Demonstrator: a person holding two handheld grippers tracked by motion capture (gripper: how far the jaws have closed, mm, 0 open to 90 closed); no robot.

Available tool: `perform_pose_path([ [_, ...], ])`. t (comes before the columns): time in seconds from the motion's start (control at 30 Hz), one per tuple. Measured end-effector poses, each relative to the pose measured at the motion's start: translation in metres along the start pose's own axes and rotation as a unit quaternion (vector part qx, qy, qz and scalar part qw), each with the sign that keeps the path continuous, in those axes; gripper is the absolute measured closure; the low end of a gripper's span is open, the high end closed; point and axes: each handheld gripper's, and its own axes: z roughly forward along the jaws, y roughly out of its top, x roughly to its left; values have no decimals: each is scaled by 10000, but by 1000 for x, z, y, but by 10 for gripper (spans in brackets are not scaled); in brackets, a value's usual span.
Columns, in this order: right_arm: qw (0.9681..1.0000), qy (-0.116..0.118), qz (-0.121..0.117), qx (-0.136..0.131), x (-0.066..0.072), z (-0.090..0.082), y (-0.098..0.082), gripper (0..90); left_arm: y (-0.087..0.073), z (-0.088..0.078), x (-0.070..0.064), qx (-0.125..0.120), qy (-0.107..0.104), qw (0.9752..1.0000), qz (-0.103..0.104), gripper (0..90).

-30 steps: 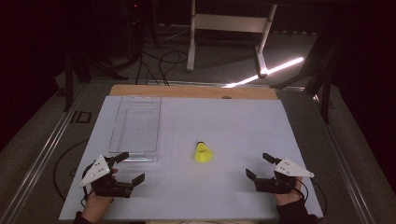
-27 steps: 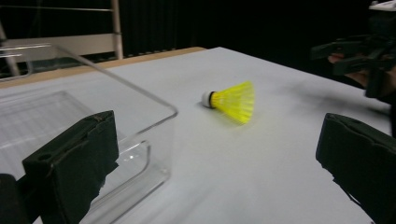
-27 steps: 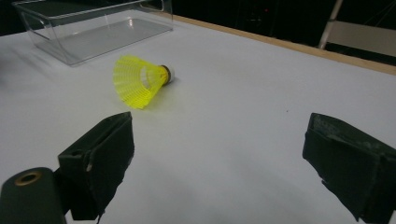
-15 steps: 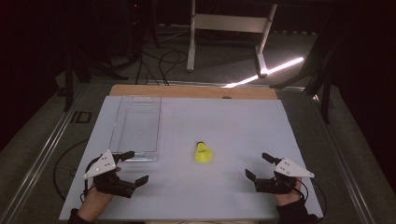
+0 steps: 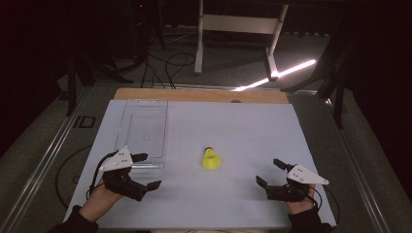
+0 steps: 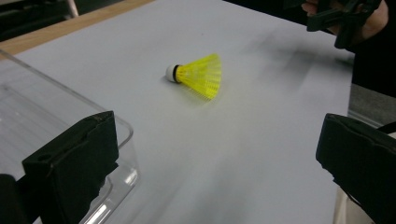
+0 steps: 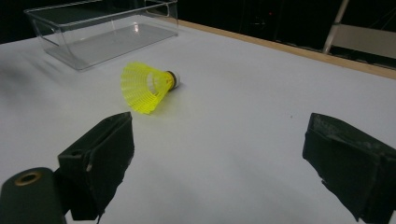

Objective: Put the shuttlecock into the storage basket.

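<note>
A yellow plastic shuttlecock (image 5: 211, 159) lies on the white desk (image 5: 243, 126) in a dark room, between spread left tongs (image 5: 146, 171) and spread right tongs (image 5: 270, 173); a clear plastic box (image 5: 142, 130) sits far left.

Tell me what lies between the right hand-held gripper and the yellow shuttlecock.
Nothing: in the high view, only bare white tabletop separates the right hand-held gripper from the shuttlecock. The right gripper view shows the same.

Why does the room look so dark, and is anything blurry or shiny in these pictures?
High view: the white table is lit, the surroundings are dark, and a bright light strip glares on the floor. Left gripper view: the clear box glints at its rim and the near jaws look soft. Right gripper view: the yellow shuttlecock is sharp.
</note>
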Motion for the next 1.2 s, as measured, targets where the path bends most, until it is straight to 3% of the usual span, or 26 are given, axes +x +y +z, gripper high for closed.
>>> perform_pose_path([
  [0.13, 10000, 22, 15, -2, 0, 0, 0, 91, 10, 5, -1, 151, -73, 9998, 128, 0],
  [0.47, 10000, 40, 16, 32, 0, 1, 0, 91, 26, 21, -2, 657, -314, 9973, 129, 0],
  [0.57, 10000, 58, 18, 41, 0, 1, 0, 91, 32, 27, -5, 887, -390, 9952, 145, 0],
  [0.63, 10000, 64, 20, 50, 0, 1, 0, 91, 37, 32, -5, 1035, -501, 9934, 38, 0],
  [0.8, 10000, 63, 22, 59, 0, 1, 0, 91, 46, 46, -9, 1340, -560, 9894, 26, 0],
  [1.2, 9999, 67, 28, 73, 0, 1, 0, 91, 60, 69, -16, 1892, -376, 9812, 74, 0],
])
